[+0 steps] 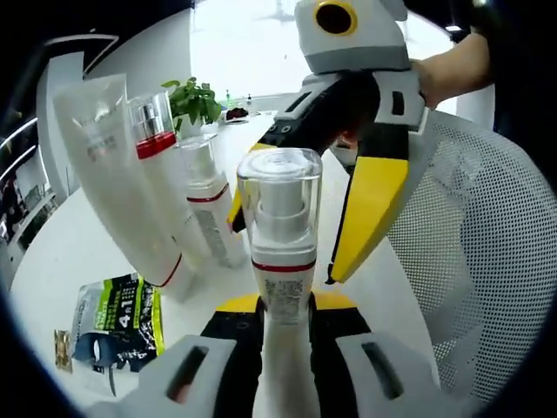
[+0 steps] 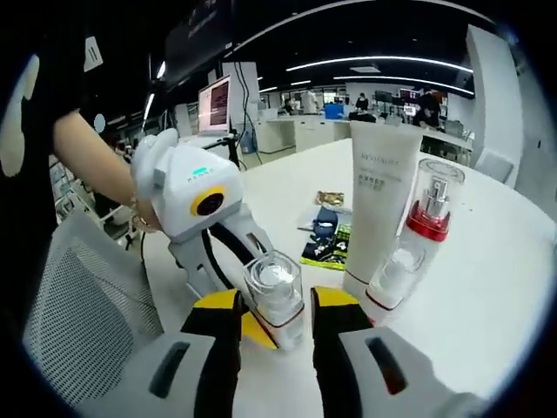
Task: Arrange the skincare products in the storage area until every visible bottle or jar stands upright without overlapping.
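Left gripper view: the left tongs (image 1: 283, 318) clamp a clear-capped pump bottle (image 1: 280, 235) by its lower body; its base is hidden between the jaws. The right tongs (image 1: 291, 213) reach in from above, yellow-tipped jaws spread to either side of the bottle's cap; whether they touch it cannot be told. To the left stand a white tube (image 1: 122, 174), tilted in this view, a red-collared pump bottle (image 1: 161, 152) and a smaller red-banded bottle (image 1: 209, 200), close together and overlapping in the picture. A green-and-black sachet (image 1: 117, 326) lies flat on the white worktop (image 1: 61, 252); its print is only partly legible. A potted plant (image 1: 193, 100) stands far back and a mesh chair back (image 1: 479, 252) is at right.

Right gripper view: the right tongs (image 2: 274, 322) stand apart around the same bottle (image 2: 277, 296), whose lower part is hidden. The left tongs (image 2: 218, 261) are beside it, held by a hand (image 2: 139, 218) cut off by its housing. An office with desks and monitors lies beyond.
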Motion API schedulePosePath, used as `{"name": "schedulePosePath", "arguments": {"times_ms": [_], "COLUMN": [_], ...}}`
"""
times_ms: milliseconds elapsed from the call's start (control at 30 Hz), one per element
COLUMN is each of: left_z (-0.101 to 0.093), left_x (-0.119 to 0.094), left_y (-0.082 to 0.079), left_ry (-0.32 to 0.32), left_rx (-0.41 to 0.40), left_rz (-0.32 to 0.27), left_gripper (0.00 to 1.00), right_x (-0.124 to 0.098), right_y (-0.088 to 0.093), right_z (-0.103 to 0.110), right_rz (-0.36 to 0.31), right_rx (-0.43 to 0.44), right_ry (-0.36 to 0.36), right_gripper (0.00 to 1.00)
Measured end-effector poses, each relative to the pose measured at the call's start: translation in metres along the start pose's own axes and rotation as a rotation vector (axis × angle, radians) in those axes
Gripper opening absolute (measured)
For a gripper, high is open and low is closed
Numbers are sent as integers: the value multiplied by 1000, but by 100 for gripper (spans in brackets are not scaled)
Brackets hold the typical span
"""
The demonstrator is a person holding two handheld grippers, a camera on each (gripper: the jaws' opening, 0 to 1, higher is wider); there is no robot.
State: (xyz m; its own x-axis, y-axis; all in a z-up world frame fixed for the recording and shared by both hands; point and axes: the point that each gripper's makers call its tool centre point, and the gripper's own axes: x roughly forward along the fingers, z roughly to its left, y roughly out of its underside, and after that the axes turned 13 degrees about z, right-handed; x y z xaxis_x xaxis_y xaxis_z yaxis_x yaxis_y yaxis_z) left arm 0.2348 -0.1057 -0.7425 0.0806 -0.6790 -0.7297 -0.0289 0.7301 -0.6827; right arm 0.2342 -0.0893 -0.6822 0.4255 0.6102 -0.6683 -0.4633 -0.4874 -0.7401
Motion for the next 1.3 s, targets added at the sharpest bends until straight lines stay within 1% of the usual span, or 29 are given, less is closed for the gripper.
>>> {"name": "schedulePosePath", "arguments": {"times_ms": [200, 400, 633, 867, 967, 1033, 1133, 1300], "left_z": [9, 20, 37, 47, 53, 54, 58, 58], "left_x": [2, 4, 7, 11, 14, 15, 16, 17], "left_y": [-2, -6, -11, -16, -18, -19, -20, -20], "left_ry": [3, 0, -4, 6, 5, 4, 0, 8], "left_rx": [6, 8, 5, 6, 7, 6, 3, 1], "left_rz": [-3, -6, -7, -9, -9, -10, -10, -12], "left_gripper": [17, 17, 17, 17, 17, 17, 17, 17], "right_x": [-5, -10, -14, -17, -17, -17, -16, -16], "right_y": [5, 14, 24, 32, 32, 32, 34, 34], "right_z": [-3, -4, -8, -14, -17, -18, -18, -17], "right_rz": [-5, -2, 12, 18, 18, 15, 24, 26], "right_rx": [31, 55, 89, 129, 141, 150, 152, 151], "right_ry": [9, 21, 46, 70, 84, 86, 85, 82], "right_gripper": [38, 44, 54, 67, 73, 74, 74, 74]}}
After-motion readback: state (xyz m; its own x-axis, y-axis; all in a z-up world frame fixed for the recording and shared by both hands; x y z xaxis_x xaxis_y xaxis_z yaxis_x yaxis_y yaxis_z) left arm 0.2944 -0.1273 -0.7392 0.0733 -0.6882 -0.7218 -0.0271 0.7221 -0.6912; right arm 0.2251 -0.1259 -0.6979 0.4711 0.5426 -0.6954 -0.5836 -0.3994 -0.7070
